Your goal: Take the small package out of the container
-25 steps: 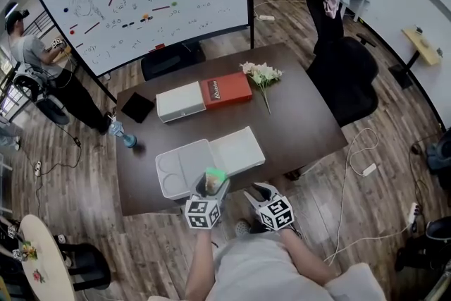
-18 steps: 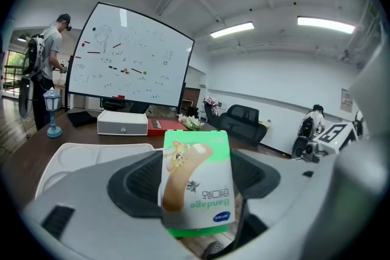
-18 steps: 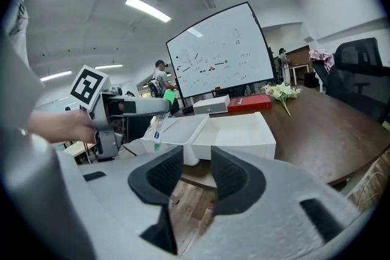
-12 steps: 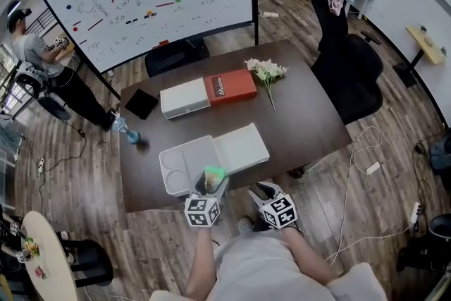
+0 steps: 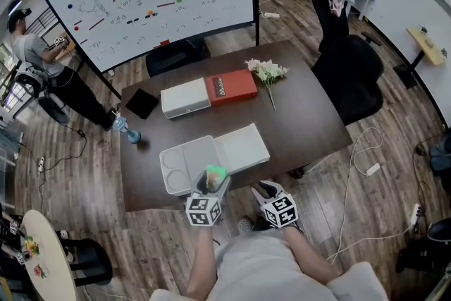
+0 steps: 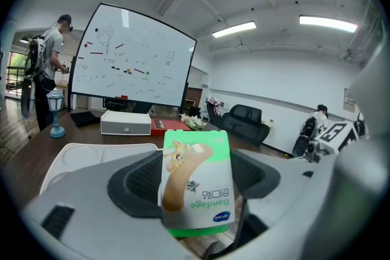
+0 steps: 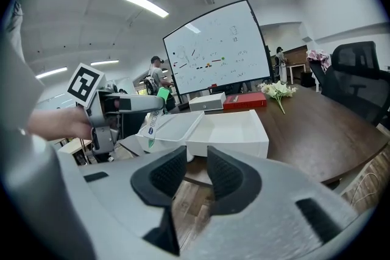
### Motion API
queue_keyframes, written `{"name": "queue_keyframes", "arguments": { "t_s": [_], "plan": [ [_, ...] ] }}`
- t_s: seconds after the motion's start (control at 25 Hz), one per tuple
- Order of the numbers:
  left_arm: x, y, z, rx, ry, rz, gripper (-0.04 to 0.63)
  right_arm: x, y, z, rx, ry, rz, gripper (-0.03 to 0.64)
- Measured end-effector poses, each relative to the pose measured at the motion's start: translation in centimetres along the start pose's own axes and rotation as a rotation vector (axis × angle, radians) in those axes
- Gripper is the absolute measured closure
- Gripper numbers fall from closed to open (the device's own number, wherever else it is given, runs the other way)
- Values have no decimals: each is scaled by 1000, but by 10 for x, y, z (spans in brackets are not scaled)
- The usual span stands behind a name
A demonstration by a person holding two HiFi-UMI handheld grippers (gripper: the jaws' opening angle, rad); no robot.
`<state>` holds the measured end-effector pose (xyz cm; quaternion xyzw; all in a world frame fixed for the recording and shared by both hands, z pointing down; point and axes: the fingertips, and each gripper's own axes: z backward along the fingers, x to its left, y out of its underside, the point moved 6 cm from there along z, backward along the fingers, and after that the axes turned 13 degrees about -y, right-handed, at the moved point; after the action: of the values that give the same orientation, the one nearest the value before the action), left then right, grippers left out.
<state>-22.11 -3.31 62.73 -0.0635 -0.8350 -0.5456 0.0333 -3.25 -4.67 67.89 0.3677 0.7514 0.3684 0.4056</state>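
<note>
At the lower middle of the head view, your left gripper [image 5: 211,185] was clamped on the small package [image 5: 215,172], a flat green bandage packet. It was lifted clear of the white container [image 5: 184,163] and hung just over that container's near rim, at the near edge of the table [image 5: 303,116]. Your right gripper [image 7: 190,175] sat just to its right, off the table. Its jaws were closing with nothing between them.

The likeliest trouble from here was a slip. The packet looked thin and slick, and the pads held only its lower part, so a quick swing or a slackened squeeze could let it slide out. Held where it was, it might then fall past the table edge to the wooden floor [image 5: 366,173], or back into the container. Drawing the left gripper low could also catch the container's rim and drag it.

In the left gripper view the packet's long axis ran up and down the frame, out along the jaws. Its print read upside down, so its top end pointed back toward the camera and its green far edge toward the whiteboard [image 6: 131,58].
</note>
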Motion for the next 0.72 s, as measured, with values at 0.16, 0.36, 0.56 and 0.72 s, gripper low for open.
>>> {"name": "queue_keyframes", "arguments": {
  "t_s": [0.16, 0.36, 0.56, 0.72],
  "plan": [
    [0, 0, 2, 2, -3, 2, 264, -2, -2, 2, -11, 17, -1, 532],
    [4, 2, 1, 7, -12, 5, 264, -5, -4, -1, -17, 29, -3, 566],
    [4, 2, 1, 8, -14, 4, 264, -7, -6, -1, -28, 43, -3, 602],
    [6, -1, 2, 0, -15, 7, 264, -9, -10, 0, -45, 62, 1, 615]
  ]
}}
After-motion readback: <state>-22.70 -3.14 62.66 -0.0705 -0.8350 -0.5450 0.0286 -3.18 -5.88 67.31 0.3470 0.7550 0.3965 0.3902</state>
